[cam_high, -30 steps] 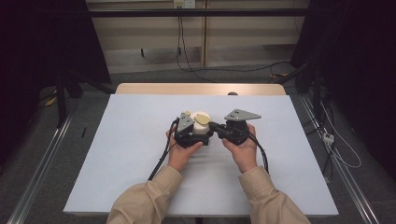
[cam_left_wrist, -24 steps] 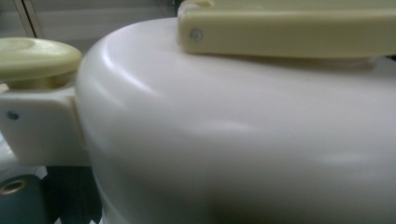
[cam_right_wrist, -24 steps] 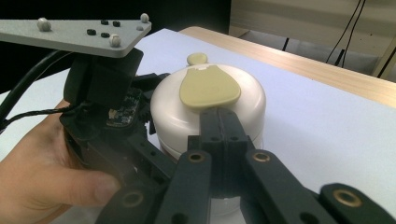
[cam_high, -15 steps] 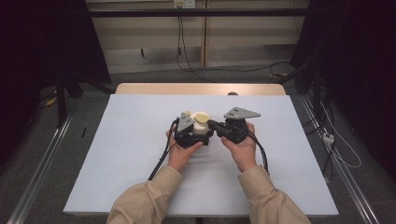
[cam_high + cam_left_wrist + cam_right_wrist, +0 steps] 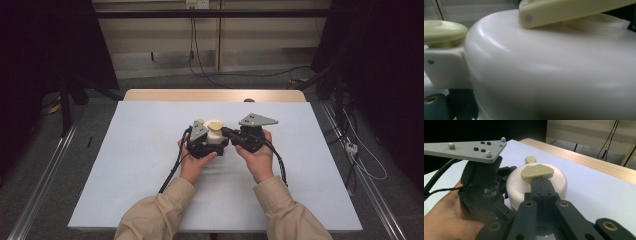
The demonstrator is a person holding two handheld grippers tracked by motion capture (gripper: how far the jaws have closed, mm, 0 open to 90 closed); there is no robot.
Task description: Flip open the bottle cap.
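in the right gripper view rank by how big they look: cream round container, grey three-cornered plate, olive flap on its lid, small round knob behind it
1. Cream round container
2. Grey three-cornered plate, though it sits nearer the camera, so this is unsure
3. Olive flap
4. Small round knob, smallest and farthest

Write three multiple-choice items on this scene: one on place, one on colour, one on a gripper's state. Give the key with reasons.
1. Where is the white container?
A. At the table's far right corner
B. Mid-table, between the two grippers
C. On the floor

2. What colour is the flap on the container's top?
A. Pale yellow-green
B. Red
C. Black

3. How do the right gripper's jaws stand?
A. Spread wide apart
B. Pressed together, tips at the flap
C. Pointing away from the container

Key: 1 B, the left gripper and right gripper flank it in the high view. 2 A, seen in the right gripper view. 3 B, the black jaws meet there.
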